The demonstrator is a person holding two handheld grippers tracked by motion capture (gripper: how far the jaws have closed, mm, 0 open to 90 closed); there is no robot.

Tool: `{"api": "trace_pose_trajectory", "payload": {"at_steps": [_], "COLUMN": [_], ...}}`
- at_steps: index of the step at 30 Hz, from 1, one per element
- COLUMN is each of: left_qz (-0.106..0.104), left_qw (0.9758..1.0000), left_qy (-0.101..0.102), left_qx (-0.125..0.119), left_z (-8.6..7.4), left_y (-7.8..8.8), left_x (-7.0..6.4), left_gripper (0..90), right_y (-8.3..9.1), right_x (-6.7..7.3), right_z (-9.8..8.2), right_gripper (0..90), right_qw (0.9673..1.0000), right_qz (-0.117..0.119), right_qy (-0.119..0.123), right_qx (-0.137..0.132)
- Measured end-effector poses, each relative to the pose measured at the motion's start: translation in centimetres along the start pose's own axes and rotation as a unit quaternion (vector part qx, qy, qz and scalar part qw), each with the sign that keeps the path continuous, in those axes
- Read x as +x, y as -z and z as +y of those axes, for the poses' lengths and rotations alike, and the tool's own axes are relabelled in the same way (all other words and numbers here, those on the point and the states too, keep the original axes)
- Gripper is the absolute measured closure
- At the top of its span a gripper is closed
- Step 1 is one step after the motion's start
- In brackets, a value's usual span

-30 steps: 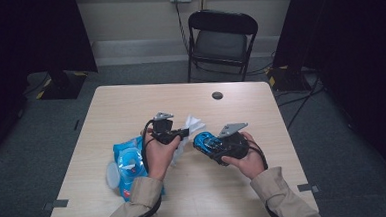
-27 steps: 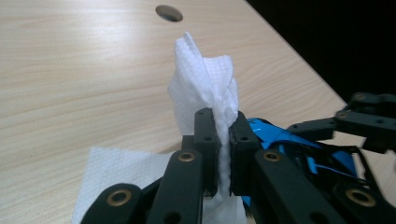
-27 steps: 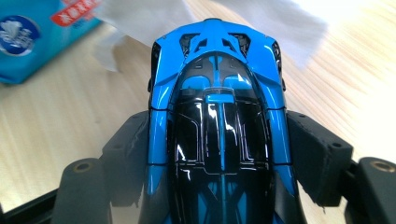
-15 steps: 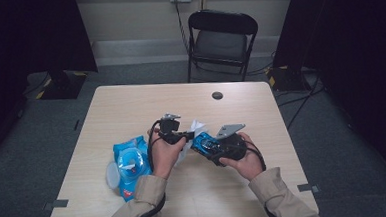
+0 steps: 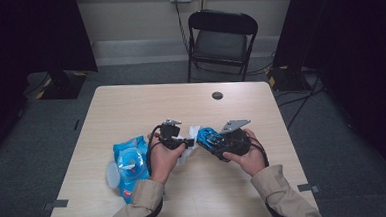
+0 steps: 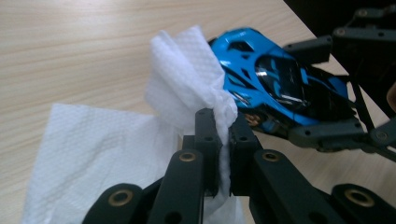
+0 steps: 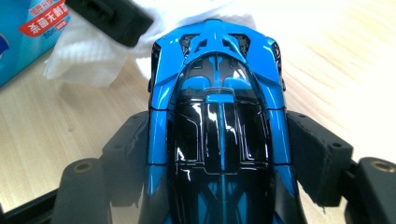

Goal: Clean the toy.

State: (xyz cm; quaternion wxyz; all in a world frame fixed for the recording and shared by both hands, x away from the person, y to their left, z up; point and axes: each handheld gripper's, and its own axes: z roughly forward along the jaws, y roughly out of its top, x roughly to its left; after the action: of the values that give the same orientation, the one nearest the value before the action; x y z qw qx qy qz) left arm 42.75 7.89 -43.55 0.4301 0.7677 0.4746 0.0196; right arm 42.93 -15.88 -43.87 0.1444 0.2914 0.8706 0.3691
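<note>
A blue and black toy car point(image 7: 219, 116) sits lengthwise between the jaws of my right gripper point(image 7: 219, 154), which is shut on its sides. In the high view the car point(image 5: 208, 136) is held just above the table's middle. My left gripper point(image 6: 223, 135) is shut on a white wipe point(image 6: 187, 79), bunched above its jaws with the rest hanging down. The wipe's bunched end touches the car's point(image 6: 275, 79) nose. From above, the left gripper point(image 5: 186, 140) points right toward the right gripper point(image 5: 205, 138), and the wipe point(image 5: 191, 134) lies between them.
A blue pack of wet wipes point(image 5: 129, 164) with its round lid open lies on the table point(image 5: 131, 106) left of my left hand. A small black disc point(image 5: 217, 95) rests near the far edge. A folding chair point(image 5: 220, 39) stands behind the table.
My left gripper has moved right with the wipe, up to the front of the car. The right gripper and the car have stayed in place.
</note>
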Motion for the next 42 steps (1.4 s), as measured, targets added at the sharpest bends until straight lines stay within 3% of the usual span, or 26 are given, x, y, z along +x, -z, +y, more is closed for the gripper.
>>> {"api": "trace_pose_trajectory", "payload": {"at_steps": [8,13,18,19,20,22,27,31,33,37,40,41,42], "left_qz": [-0.011,0.008,0.041,0.062,0.075,0.09,0.111,0.125,0.137,0.135,0.136,0.135,0.135], "left_qw": [0.9998,0.9997,0.9982,0.9964,0.9951,0.9941,0.9907,0.9882,0.9859,0.9847,0.9845,0.984,0.984], "left_qy": [-0.007,-0.022,-0.041,-0.054,-0.062,-0.061,-0.057,-0.043,-0.034,-0.025,-0.03,-0.046,-0.046], "left_qx": [0.014,0.003,-0.013,-0.019,-0.015,0.001,0.055,0.077,0.09,0.108,0.107,0.107,0.107], "left_z": [-0.8,-1.1,-0.7,-0.6,-0.6,-0.8,-1.7,-2.5,-2.8,-3.5,-3.6,-3.6,-3.6], "left_y": [-0.5,-0.6,-0.2,0.0,0.1,0.0,-1.1,-2.1,-2.5,-3.1,-3.3,-3.2,-3.2], "left_x": [-0.5,-0.5,-0.5,-0.4,-0.4,-0.3,-0.3,-0.3,-0.2,0.0,-0.1,-0.2,-0.2], "left_gripper": [85.6,81.1,63.5,54.7,43.8,33.5,22.6,21.1,21.6,20.9,19.9,25.2,33.4], "right_y": [0.0,0.3,0.5,0.5,0.5,0.5,0.5,0.5,0.4,0.4,0.5,0.5,0.5], "right_x": [-0.2,-0.7,-1.0,-1.0,-1.0,-1.0,-1.2,-1.2,-1.2,-1.2,-1.2,-1.2,-1.2], "right_z": [0.3,0.2,0.1,0.1,0.0,0.0,0.0,0.0,0.0,0.0,-0.1,-0.1,-0.1], "right_gripper": [28.4,28.4,28.4,28.4,28.4,28.4,28.4,28.4,28.4,28.4,28.4,28.4,28.4], "right_qw": [1.0,0.9999,0.9999,0.9999,0.9998,0.9998,0.9998,0.9997,0.9998,0.9998,0.9998,0.9997,0.9997], "right_qz": [-0.006,-0.01,-0.013,-0.012,-0.012,-0.013,-0.016,-0.016,-0.014,-0.012,-0.012,-0.013,-0.013], "right_qy": [-0.003,-0.008,-0.011,-0.011,-0.012,-0.012,-0.014,-0.016,-0.017,-0.016,-0.017,-0.018,-0.017], "right_qx": [0.0,-0.002,-0.003,-0.003,-0.004,-0.004,-0.004,-0.005,-0.004,-0.005,-0.006,-0.007,-0.006]}}
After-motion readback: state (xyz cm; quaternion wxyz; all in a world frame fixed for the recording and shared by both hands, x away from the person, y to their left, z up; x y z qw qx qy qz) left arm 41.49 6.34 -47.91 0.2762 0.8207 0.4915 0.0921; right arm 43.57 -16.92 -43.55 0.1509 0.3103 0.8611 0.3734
